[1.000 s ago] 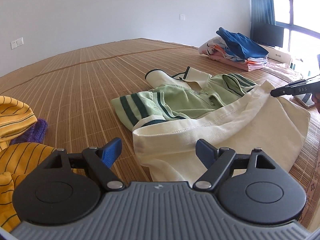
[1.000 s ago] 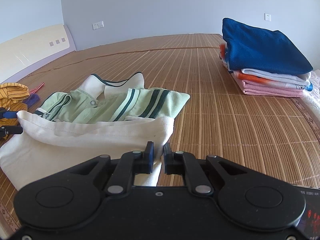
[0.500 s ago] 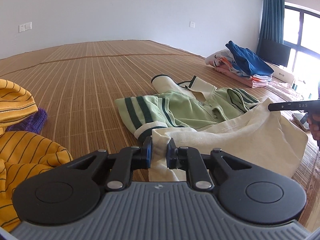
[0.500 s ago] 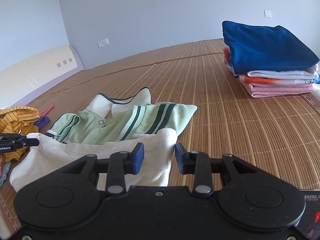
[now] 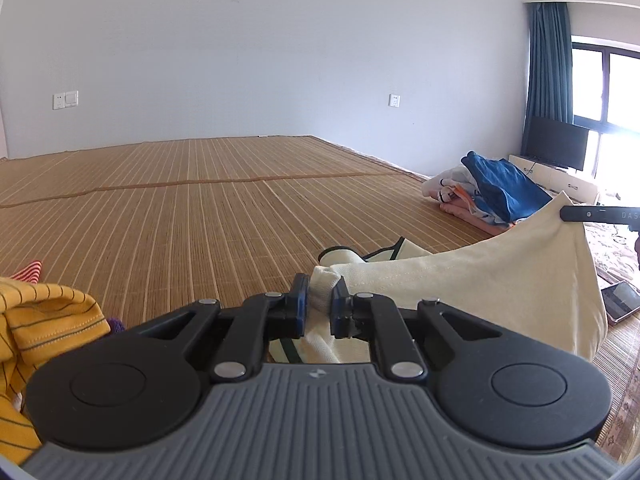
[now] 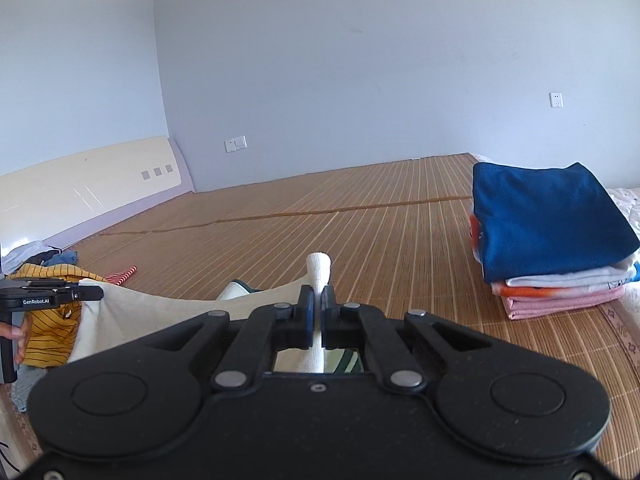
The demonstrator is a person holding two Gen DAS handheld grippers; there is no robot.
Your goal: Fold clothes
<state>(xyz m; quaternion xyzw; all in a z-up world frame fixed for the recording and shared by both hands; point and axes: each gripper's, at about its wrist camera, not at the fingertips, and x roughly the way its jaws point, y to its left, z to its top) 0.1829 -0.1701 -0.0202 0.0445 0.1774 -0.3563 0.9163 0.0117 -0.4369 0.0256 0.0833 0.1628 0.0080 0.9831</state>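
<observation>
A cream shirt with green striped trim (image 5: 500, 276) hangs stretched between my two grippers, lifted off the bamboo mat. My left gripper (image 5: 320, 306) is shut on one corner of its hem. My right gripper (image 6: 318, 312) is shut on the other corner, a roll of cream cloth (image 6: 319, 270) sticking up between its fingers. In the left wrist view the right gripper (image 5: 600, 214) pinches the far corner at the right edge. In the right wrist view the left gripper (image 6: 52, 298) holds the cloth at the left, with a hand (image 6: 16, 338) under it.
A folded stack topped by a blue garment (image 6: 548, 220) sits on the mat (image 6: 360, 220) at the right. A yellow striped garment (image 5: 36, 320) lies at the left. A phone (image 5: 622, 306) lies on the mat's right edge. A cream headboard (image 6: 88, 184) leans on the wall.
Both grippers have closed on the shirt's hem corners and risen, lifting the cream shirt off the mat so it hangs taut between them. The view now tilts up toward the walls.
</observation>
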